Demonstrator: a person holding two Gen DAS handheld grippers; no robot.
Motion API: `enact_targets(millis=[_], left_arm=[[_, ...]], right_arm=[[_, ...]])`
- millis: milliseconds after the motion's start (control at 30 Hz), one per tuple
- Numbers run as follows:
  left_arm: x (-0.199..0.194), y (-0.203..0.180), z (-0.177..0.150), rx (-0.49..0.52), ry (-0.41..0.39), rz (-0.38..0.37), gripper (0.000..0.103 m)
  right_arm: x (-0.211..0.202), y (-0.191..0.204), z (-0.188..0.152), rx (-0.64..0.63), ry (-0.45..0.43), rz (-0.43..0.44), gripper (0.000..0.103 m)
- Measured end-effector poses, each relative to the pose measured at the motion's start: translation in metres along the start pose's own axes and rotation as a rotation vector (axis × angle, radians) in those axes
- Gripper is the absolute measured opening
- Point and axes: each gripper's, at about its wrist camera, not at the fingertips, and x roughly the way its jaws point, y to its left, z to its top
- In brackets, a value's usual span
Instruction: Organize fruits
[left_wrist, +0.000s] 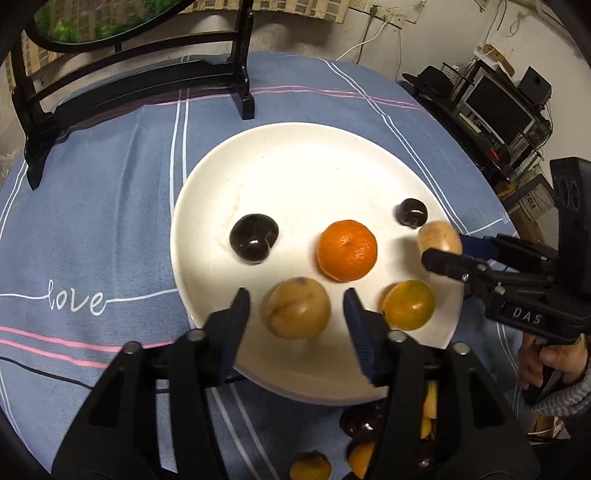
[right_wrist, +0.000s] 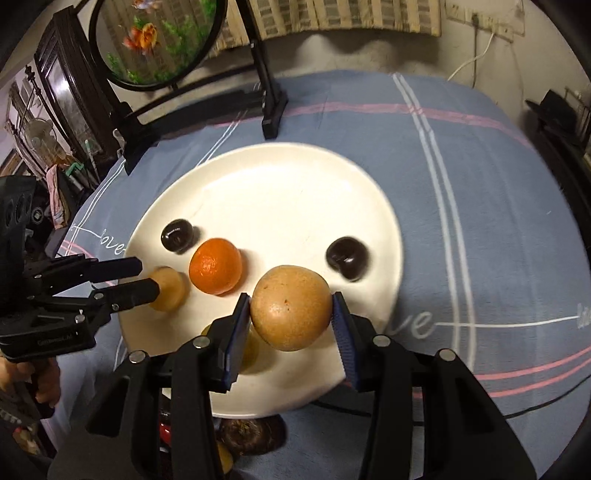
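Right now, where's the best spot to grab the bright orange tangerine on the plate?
Grip the tangerine across its round middle, coming straight down from above. It sits dimple up on the plate, with bare plate on its left and right in the left wrist view, so the jaws should fit there.

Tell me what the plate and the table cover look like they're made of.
Plate: probably glazed ceramic, though melamine is possible; off-white, smooth, softly glossy, with a raised rim. Cover: woven fabric, matte blue-grey, with printed white and pink stripes and the word "love"; it drapes softly over the table's edge.
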Motion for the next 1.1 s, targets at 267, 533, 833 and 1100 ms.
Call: enact_targets(millis=[267,533,833,1100], left_arm=[[-0.035,0.015,-0.010,-0.051,-0.053,0.026,0.065],[-0.074,0.029,-0.086,-0.122,-0.019,0.051,0.068],[-0.063,0.019,-0.135,-0.076,0.054,0.049,0.068],[-0.052,0.000,-0.125,0.021,0.042,0.044,0.067]], right_arm=[[-0.066,0.003,0.001,0.017,-0.185,-0.022,0.069],[-0.108,0.013,-0.071,0.080,-0.188,-0.030,0.092],[-0.128,0.028,-0.103,0.020,-0.135,-0.077,0.092],[-0.139,0.024,-0.111,0.032,-0.146,-0.138,0.092]])
